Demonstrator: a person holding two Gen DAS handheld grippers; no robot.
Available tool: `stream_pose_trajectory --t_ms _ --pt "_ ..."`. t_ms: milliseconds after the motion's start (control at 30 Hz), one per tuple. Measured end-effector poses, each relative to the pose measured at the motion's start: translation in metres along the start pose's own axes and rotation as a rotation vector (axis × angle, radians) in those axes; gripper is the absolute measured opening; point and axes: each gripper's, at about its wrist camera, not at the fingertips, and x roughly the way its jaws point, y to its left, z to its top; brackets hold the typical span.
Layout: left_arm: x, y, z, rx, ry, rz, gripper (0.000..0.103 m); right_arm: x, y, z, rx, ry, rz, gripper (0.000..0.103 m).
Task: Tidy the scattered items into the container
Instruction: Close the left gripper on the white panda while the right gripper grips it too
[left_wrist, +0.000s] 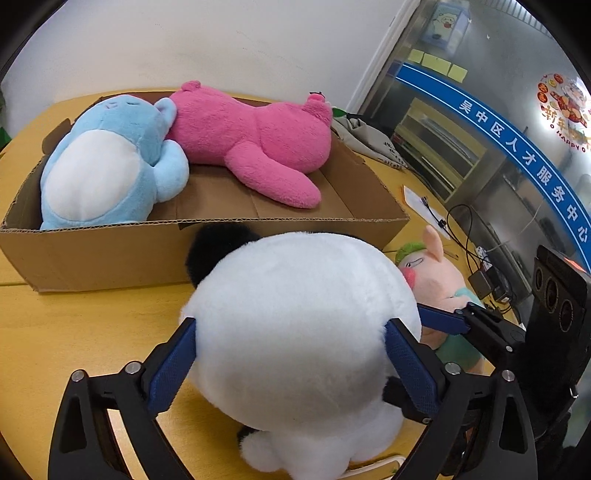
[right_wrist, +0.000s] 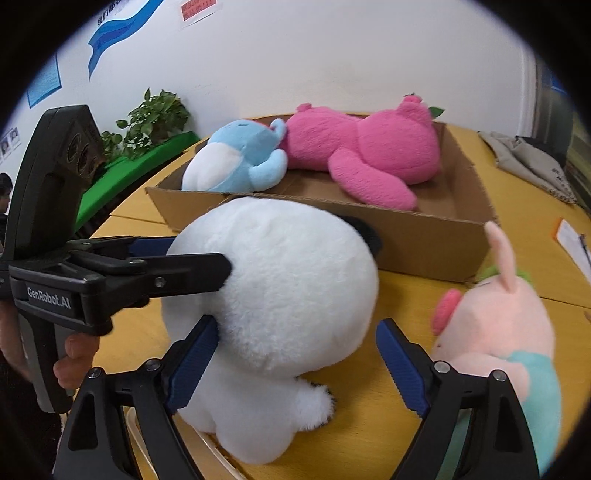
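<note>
A big white plush panda (left_wrist: 295, 325) with black ears sits on the yellow table in front of a cardboard box (left_wrist: 207, 251). My left gripper (left_wrist: 291, 325) is shut on the panda's head, both blue pads pressed into its sides. In the right wrist view the panda (right_wrist: 280, 295) fills the middle, and the left gripper (right_wrist: 184, 269) grips it from the left. My right gripper (right_wrist: 299, 328) is open, its left pad touching the panda, its right pad free. The box (right_wrist: 424, 240) holds a blue plush (left_wrist: 107, 162) and a pink plush (left_wrist: 251, 140).
A pink pig plush (right_wrist: 498, 325) in a teal shirt lies right of the panda, also in the left wrist view (left_wrist: 436, 277). Cables and a small device (left_wrist: 480, 280) lie at the table's right edge. Grey cloth (right_wrist: 532, 162) lies behind the box. A potted plant (right_wrist: 155, 118) stands far left.
</note>
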Motion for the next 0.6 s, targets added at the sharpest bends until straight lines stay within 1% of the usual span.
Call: stream_pose_trajectory --t_ms 67,100,167,233,267,300,333,400,467,533,600 --pt "-0.001 0.0 0.0 0.013 0.002 -0.008 0.09 0.005 0.001 0.0 0.009 0.004 0.025 0.087" --pt "-0.001 0.0 0.0 0.015 0.004 -0.019 0.089 0.007 0.001 0.0 0.013 0.005 0.043 0.087" --pt "-0.003 0.002 -0.001 0.011 0.007 -0.037 0.083 0.012 0.002 0.001 0.02 0.0 0.096 0.088" --pt "-0.005 0.004 -0.002 0.014 0.002 -0.033 0.08 0.016 0.006 0.002 0.003 -0.019 0.093 0.088" --pt "-0.007 0.005 -0.003 0.015 -0.001 -0.034 0.077 0.017 0.009 0.001 -0.002 -0.03 0.094 0.085" --pt "-0.009 0.006 -0.003 0.017 -0.003 -0.037 0.075 0.017 0.009 0.002 0.0 -0.039 0.097 0.077" --pt "-0.011 0.007 -0.003 0.018 -0.005 -0.041 0.073 0.015 0.01 0.002 -0.001 -0.05 0.103 0.073" --pt "-0.019 0.008 -0.001 0.016 -0.012 -0.046 0.072 0.009 0.013 0.003 -0.016 -0.074 0.104 0.064" --pt "-0.03 0.003 0.003 0.031 -0.03 -0.036 0.072 0.001 0.019 0.003 -0.033 -0.102 0.105 0.062" --pt "-0.043 -0.003 0.01 0.05 -0.066 -0.033 0.072 -0.008 0.021 0.008 -0.03 -0.128 0.112 0.061" --pt "-0.059 -0.006 0.028 0.065 -0.114 -0.043 0.072 -0.022 0.02 0.019 -0.024 -0.173 0.127 0.061"
